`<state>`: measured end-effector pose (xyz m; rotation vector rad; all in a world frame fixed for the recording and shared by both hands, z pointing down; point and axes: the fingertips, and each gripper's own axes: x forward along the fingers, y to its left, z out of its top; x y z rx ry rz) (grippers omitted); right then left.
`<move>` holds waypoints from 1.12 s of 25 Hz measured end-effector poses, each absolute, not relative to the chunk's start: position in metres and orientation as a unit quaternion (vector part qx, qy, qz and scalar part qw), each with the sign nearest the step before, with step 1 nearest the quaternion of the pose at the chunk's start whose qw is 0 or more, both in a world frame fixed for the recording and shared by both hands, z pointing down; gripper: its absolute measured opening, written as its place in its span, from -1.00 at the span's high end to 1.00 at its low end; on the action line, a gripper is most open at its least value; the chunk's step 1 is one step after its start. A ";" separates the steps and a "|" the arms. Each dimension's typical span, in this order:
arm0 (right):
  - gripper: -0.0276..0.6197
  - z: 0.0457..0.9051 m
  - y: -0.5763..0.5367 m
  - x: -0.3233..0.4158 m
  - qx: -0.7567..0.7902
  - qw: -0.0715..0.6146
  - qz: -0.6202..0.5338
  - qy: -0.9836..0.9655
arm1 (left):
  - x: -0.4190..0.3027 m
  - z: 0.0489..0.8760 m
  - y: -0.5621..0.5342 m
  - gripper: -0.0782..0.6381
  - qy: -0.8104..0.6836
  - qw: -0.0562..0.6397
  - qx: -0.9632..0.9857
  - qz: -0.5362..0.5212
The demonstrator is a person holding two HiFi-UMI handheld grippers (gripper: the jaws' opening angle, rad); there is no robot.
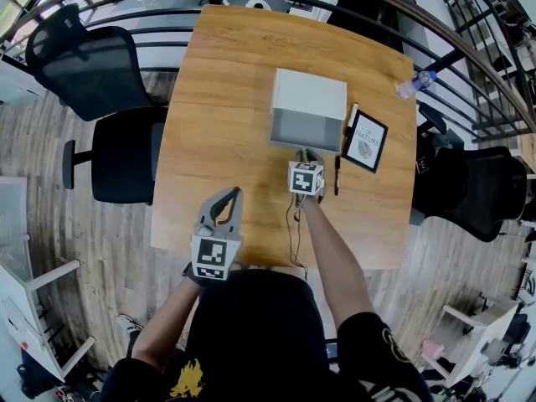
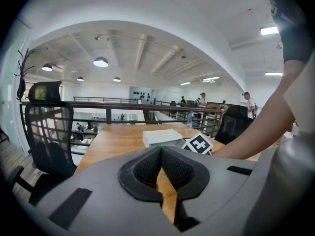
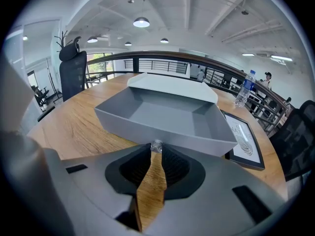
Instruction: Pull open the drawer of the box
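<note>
I see drawer (image 3: 162,114) pulled well out of box (image 3: 172,85). Right gripper (image 3: 156,152) pinches knob (image 3: 156,145). Left gripper (image 2: 161,149) closed, empty. Little left.

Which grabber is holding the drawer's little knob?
The right gripper: its jaws pinch the knob of the grey drawer. The left gripper hangs back, shut on nothing.

- Left gripper (image 2: 161,149): grey plastic jaws with black ribbed pads, tips together, nothing between them.
- Light-brown wooden table (image 2: 113,139) beyond, bearing a white rectangular box (image 2: 160,135).
- Black-and-white marker cube (image 2: 199,144) just beside the box, a bare forearm (image 2: 261,132) behind it.
- Black mesh office chair (image 2: 47,132) at left.
</note>
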<state>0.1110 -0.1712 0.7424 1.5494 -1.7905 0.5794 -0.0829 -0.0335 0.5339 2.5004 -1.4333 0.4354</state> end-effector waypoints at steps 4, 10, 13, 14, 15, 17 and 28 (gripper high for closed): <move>0.73 0.746 -0.164 0.119 0.601 0.348 0.221 -0.685 | -0.085 0.534 -0.031 0.73 -0.492 0.113 0.850 0.149; 0.73 0.738 -0.163 0.110 0.598 0.340 0.217 -0.693 | -0.077 0.533 -0.028 0.73 -0.489 0.113 0.852 0.148; 0.73 0.739 -0.162 0.108 0.600 0.336 0.220 -0.693 | -0.075 0.533 -0.027 0.73 -0.487 0.112 0.854 0.147; 0.73 0.740 -0.161 0.108 0.599 0.334 0.222 -0.693 | -0.076 0.533 -0.027 0.73 -0.487 0.112 0.854 0.147; 0.73 0.740 -0.161 0.108 0.599 0.334 0.222 -0.693 | -0.077 0.533 -0.026 0.73 -0.487 0.112 0.853 0.147; 0.73 0.741 -0.161 0.108 0.598 0.336 0.221 -0.693 | -0.080 0.532 -0.026 0.73 -0.489 0.112 0.852 0.148; 0.73 0.748 -0.156 0.114 0.595 0.339 0.226 -0.692 | -0.083 0.534 -0.019 0.73 -0.491 0.116 0.850 0.154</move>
